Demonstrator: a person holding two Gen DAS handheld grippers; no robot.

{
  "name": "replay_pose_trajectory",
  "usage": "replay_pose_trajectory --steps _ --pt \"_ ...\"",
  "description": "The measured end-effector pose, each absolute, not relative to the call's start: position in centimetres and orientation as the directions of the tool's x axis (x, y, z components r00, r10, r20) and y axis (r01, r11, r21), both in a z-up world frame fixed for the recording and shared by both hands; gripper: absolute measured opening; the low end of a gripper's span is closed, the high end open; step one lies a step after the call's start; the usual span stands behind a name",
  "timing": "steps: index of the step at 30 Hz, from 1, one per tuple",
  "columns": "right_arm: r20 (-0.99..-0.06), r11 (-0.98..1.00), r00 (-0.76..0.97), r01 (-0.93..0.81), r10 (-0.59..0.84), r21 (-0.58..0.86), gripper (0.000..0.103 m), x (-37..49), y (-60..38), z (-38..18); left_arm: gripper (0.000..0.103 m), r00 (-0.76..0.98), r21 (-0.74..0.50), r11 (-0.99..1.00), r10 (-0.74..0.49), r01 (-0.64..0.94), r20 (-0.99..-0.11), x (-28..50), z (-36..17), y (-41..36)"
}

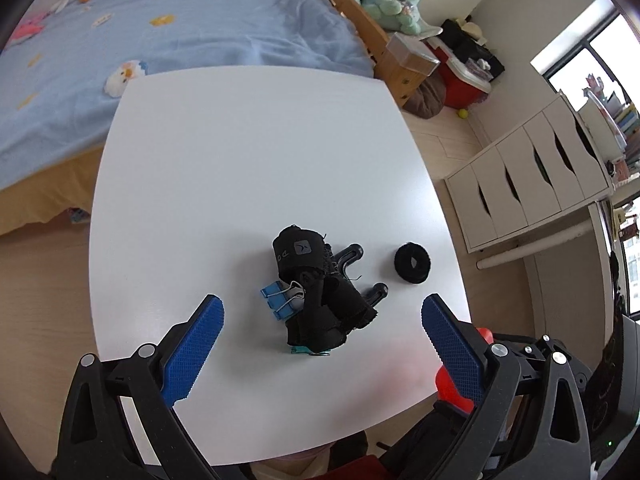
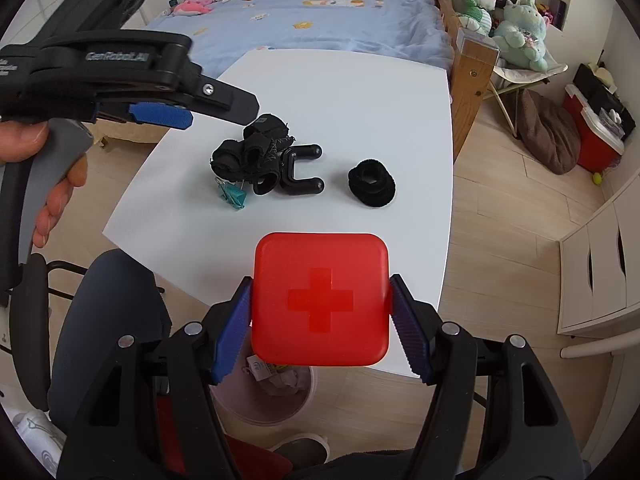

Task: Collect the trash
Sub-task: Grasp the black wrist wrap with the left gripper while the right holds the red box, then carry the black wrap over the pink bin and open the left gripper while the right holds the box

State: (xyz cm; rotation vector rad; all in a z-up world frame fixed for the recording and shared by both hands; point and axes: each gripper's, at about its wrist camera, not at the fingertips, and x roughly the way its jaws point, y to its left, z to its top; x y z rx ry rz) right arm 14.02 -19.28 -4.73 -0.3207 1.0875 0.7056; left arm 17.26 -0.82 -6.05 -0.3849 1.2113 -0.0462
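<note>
Now the right gripper clamps a red box; the left gripper hangs wide open, empty, above black straps.

one red box, two binder clips, one black hair tie.

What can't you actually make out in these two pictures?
- Bin contents: right wrist view, mostly hidden behind the red box.
- Red box: left wrist view, only a sliver shows behind the gripper finger.
- What the black fabric bundle covers: both views.
- Blue binder clips: partly under the bundle.
</note>
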Motion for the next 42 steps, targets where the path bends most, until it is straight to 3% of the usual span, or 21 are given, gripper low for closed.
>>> replay_pose_trajectory --steps 6,9,18,26,42 --pt "-0.890 0.744 0.276 -0.660 0.363 0.099 0.066 14.1 -19.5 -4.9 0.095 0.301 -0.305 0.931 -0.238 -0.201 -0.924 18.4 -7.5 -1.4" --pt "-0.891 0.747 0.275 -0.658 0.362 0.101 0.066 14.2 -19.6 -5.1 0.079 0.276 -0.305 0.928 -0.242 -0.216 -0.930 18.6 -8.1 -1.7" --pt "-0.891 0.748 0.271 -0.655 0.364 0.106 0.066 14.3 -19.7 -5.5 0.048 0.258 -0.301 0.926 -0.241 -0.228 -0.936 18.8 -9.0 -1.8" --pt "-0.889 0.749 0.273 -0.654 0.367 0.108 0.066 14.4 -19.8 -5.5 0.032 0.286 -0.291 0.936 -0.228 -0.199 -0.931 18.8 -8.4 -2.2" --pt "-0.881 0.744 0.281 -0.659 0.380 0.111 0.066 14.0 -19.0 -5.0 0.021 0.408 -0.305 0.949 -0.250 -0.075 -0.878 17.7 -5.3 -2.2"
